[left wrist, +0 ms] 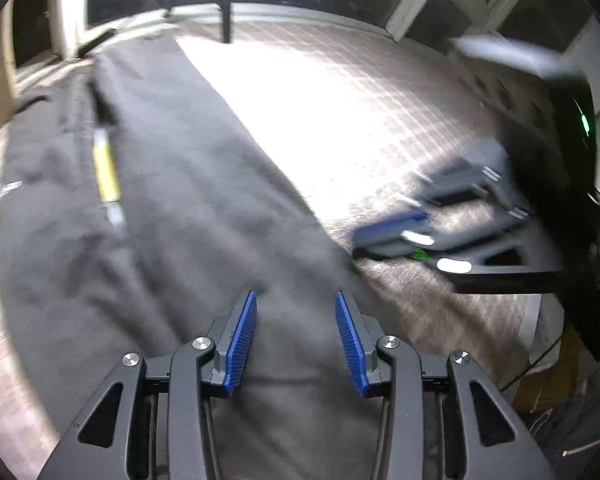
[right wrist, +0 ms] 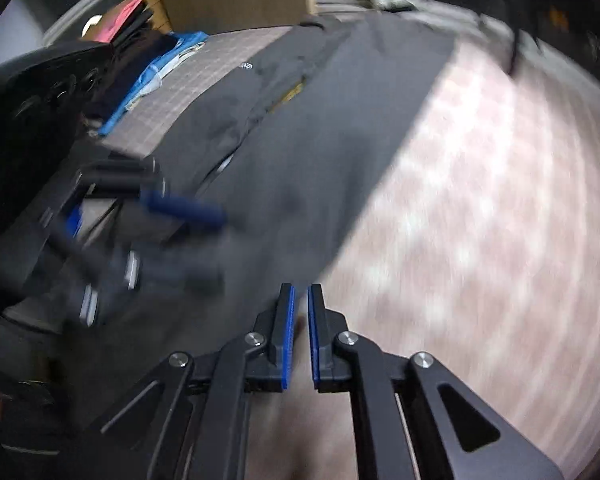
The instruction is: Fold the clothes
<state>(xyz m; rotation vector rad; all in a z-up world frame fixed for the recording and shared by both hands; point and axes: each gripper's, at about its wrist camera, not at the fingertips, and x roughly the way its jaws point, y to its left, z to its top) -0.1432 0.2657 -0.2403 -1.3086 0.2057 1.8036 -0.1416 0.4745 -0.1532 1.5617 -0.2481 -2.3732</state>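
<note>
In the left wrist view, a pink checked surface [left wrist: 340,92] fills the upper centre under glare, dark windows behind; the dark garment [left wrist: 172,200] lies across the frame's left, beneath the left tool [left wrist: 296,308], its jaws apart and empty. The right tool [left wrist: 396,236] blurs at right. In the right wrist view, the right tool [right wrist: 301,300] sits bottom centre, jaws nearly together with nothing between; the garment [right wrist: 320,128] runs up the centre, clutter [right wrist: 140,40] smears at upper left, and the left tool [right wrist: 184,208] blurs at left.

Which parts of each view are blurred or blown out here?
Left wrist view: glare washes out the checked cover, and the right claw is motion-smeared. Right wrist view: the cover and left claw streak with blur; the dark garment is soft.
</note>
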